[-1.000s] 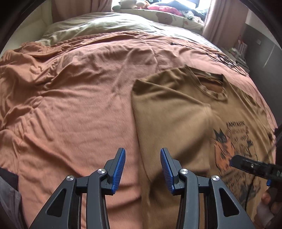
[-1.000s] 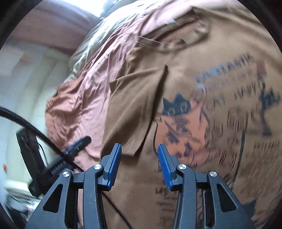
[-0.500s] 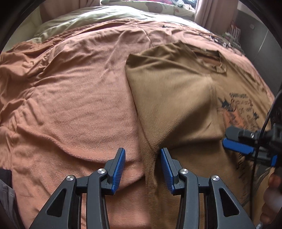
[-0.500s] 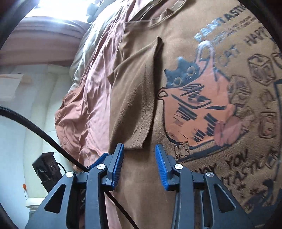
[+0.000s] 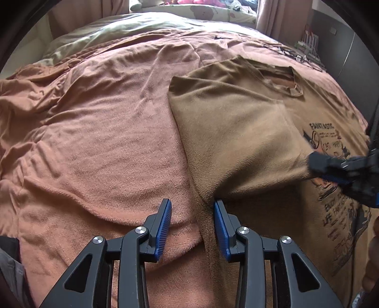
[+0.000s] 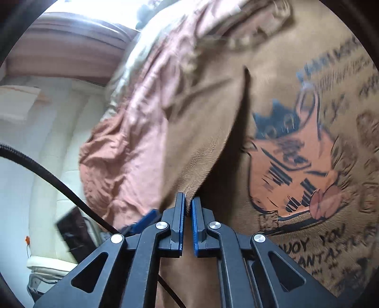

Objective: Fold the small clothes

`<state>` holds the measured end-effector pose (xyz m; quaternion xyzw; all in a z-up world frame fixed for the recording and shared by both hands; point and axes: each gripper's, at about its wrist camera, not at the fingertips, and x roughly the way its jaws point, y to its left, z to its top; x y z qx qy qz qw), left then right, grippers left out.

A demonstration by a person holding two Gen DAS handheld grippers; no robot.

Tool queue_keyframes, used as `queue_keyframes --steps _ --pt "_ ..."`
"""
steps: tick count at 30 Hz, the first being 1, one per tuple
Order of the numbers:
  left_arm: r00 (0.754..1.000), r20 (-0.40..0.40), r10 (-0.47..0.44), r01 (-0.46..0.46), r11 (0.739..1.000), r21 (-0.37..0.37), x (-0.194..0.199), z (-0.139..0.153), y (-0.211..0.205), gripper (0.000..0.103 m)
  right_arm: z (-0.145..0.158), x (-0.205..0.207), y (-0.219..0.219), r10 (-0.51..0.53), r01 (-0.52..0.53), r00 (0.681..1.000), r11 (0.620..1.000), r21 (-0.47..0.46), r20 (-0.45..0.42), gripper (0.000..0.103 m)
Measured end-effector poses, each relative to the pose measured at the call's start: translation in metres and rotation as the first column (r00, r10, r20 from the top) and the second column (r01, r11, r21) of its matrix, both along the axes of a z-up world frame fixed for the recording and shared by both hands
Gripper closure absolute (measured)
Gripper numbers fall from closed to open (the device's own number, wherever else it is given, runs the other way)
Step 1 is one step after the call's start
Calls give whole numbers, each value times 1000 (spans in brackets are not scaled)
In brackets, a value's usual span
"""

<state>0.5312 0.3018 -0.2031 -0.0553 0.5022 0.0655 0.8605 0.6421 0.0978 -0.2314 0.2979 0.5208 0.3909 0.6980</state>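
**A:** How do your right jaws stand?

**B:** Your right gripper (image 6: 187, 208) has its jaws nearly together, with only a thin slit between the blue pads, and a fold of the brown T-shirt (image 6: 213, 132) is pinched in that slit. From the pinch the cloth rises in a taut ridge, lifted off the printed front below it. That view is blurred, so the small lettering is hard to read.

**A:** And your left?

**B:** Your left gripper (image 5: 191, 222) has its jaws wide apart and holds nothing. The T-shirt's folded side edge runs down between the two pads, close to the right-hand pad; the left-hand pad is over the pink blanket (image 5: 99, 142). I cannot tell whether the pads touch the cloth.

**A:** Where does the shirt lie?

**B:** It lies on the bed, on top of that wrinkled blanket, to the right in your left camera. Its near sleeve side is folded over onto the chest, and the neck opening (image 5: 287, 81) points away from you. The cat print (image 6: 291, 170) with dark lettering shows on the uncovered front. In the left view your right gripper comes in from the right edge, gripping the folded flap where it meets the print.

**A:** Anything beyond?

**B:** A pale green duvet (image 5: 123, 30) at the head of the bed and a pink curtain (image 5: 266, 16).
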Motion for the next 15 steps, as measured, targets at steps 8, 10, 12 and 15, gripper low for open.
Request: queue_keyframes --steps 8,10,12,15 --pt "1000 7 14 -13 997 -73 -9 9 12 66 3 1 -21 -40 39 999 998 39 11 102" --pt "999 48 -8 13 996 -90 -13 20 11 66 0 2 -17 -23 23 1000 999 36 2 102" --pt "997 72 -14 20 996 -89 -13 29 10 66 -2 -1 -14 -4 4 1000 1000 30 10 102" --pt "996 86 12 -4 996 -85 -5 36 13 66 1 -3 4 43 -44 998 999 13 41 102"
